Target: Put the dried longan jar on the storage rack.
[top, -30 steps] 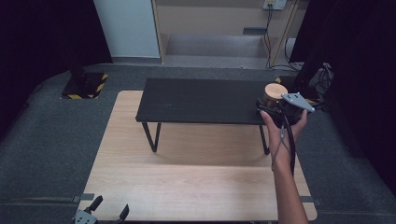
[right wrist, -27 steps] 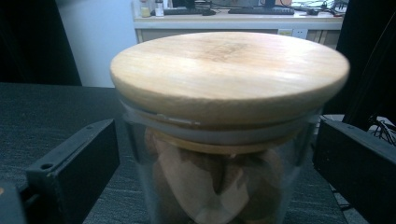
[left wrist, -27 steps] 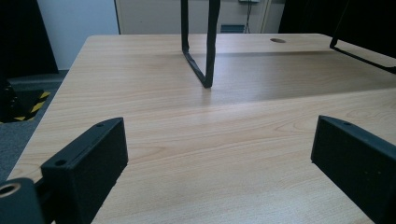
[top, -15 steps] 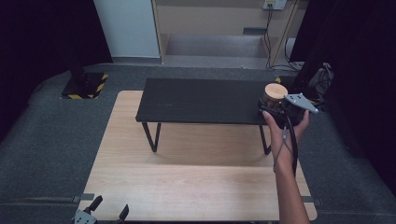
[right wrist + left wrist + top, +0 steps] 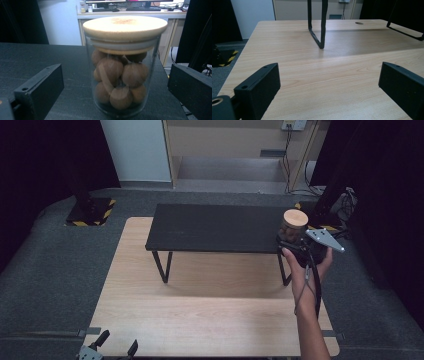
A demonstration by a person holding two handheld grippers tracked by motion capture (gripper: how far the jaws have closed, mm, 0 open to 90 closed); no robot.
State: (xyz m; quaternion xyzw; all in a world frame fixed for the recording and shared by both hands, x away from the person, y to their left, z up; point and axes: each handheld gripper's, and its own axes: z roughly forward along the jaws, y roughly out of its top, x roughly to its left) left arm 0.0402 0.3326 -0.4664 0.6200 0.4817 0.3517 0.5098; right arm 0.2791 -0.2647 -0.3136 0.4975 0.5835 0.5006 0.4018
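A glass jar (image 5: 293, 224) with a round wooden lid, filled with brown balls, stands upright at the right end of a low black bench (image 5: 215, 227). My right gripper (image 5: 291, 241) is held up to it from the near side. In the right gripper view the jar (image 5: 123, 67) stands between the two black jaws of my right gripper (image 5: 114, 75), which is open, with a gap on each side. My left gripper (image 5: 117, 347) rests at the near left edge of the wooden table (image 5: 200, 310), open with nothing between its jaws (image 5: 329, 75).
The bench stands on thin black legs (image 5: 320, 30) across the far half of the table (image 5: 324, 62). The jar is close to the bench's right end (image 5: 160, 75). Grey carpet surrounds the table, and a yellow-and-black striped stand base (image 5: 90, 212) sits at the far left.
The right hand and its gripper have shifted a little lower and nearer. The jar stays in place on the bench. The left gripper has not moved.
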